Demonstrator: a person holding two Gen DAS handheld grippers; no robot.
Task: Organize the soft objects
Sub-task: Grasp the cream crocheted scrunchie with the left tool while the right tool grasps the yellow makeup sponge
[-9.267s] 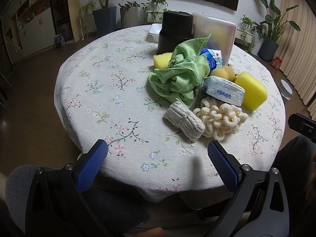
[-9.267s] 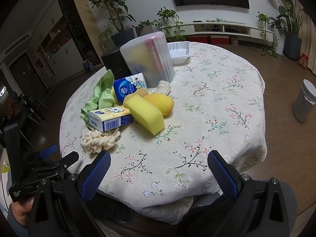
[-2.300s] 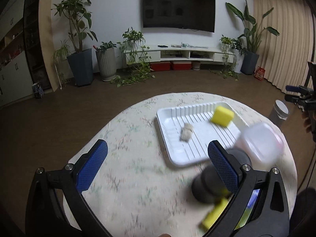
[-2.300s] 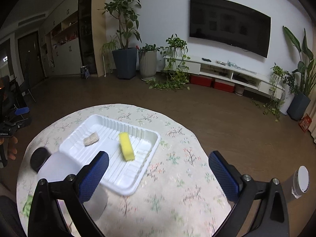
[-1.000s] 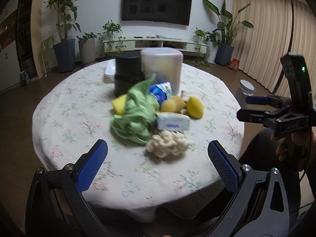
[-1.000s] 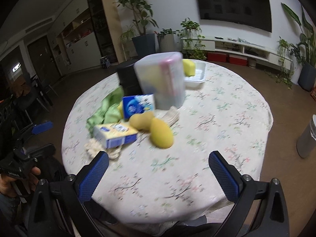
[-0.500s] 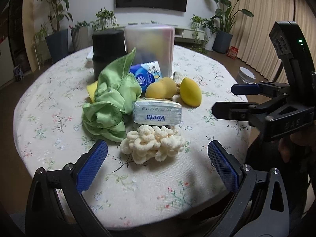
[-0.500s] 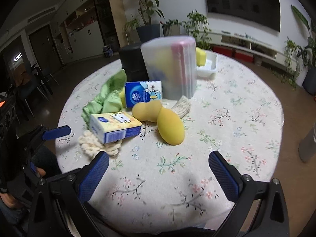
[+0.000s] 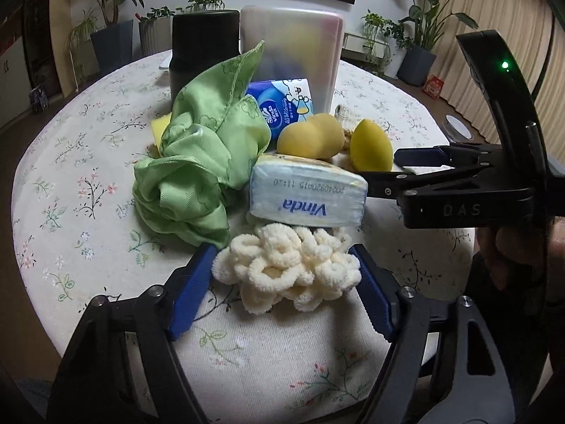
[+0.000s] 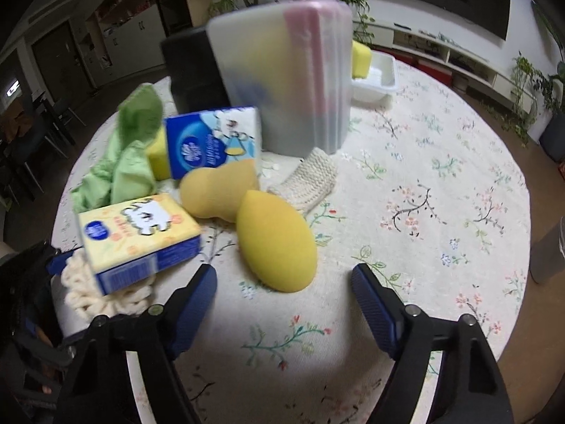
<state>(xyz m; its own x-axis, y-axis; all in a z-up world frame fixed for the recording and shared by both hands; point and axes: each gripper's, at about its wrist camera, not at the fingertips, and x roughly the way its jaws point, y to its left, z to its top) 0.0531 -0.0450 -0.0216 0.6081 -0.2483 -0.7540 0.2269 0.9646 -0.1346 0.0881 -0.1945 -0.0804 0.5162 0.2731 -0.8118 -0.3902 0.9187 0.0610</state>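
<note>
floral cloth covers the round table (image 9: pixel 88 162), with potted plants and a wall tv behind it. near the front edge lies a cream loop scrubber (image 9: pixel 286 268), between the blue pads of the left gripper (image 9: pixel 282 289). its jaws have just been closing; they stand apart on either side of the scrubber, the left pad at its edge, the right pad just beside it, and a firm press cannot be told. a vinda tissue pack (image 9: pixel 307 194) lies on the scrubber's far edge. left of the pack sits a crumpled green cloth (image 9: pixel 201 162), with a yellow sponge (image 9: pixel 160 127) showing behind it. behind the pack leans a blue tissue pack (image 9: pixel 282 106), then a gourd-shaped sponge (image 9: pixel 310 136) and an egg-shaped sponge (image 10: pixel 275 240) that touch each other. a knit pad (image 10: pixel 310 180) lies behind the two, against a frosted bin (image 10: pixel 293 81); a black canister (image 9: pixel 204 49) stands beside the bin. a white tray (image 10: pixel 376 81) with a yellow block in it sits farther back.

the right gripper (image 10: pixel 282 286) has also just been narrowing its jaws; they stand apart just short of the egg sponge, with only cloth between the pads. from the left wrist view its fingers reach in from the right toward the egg sponge, held by a hand (image 9: pixel 512 243).
</note>
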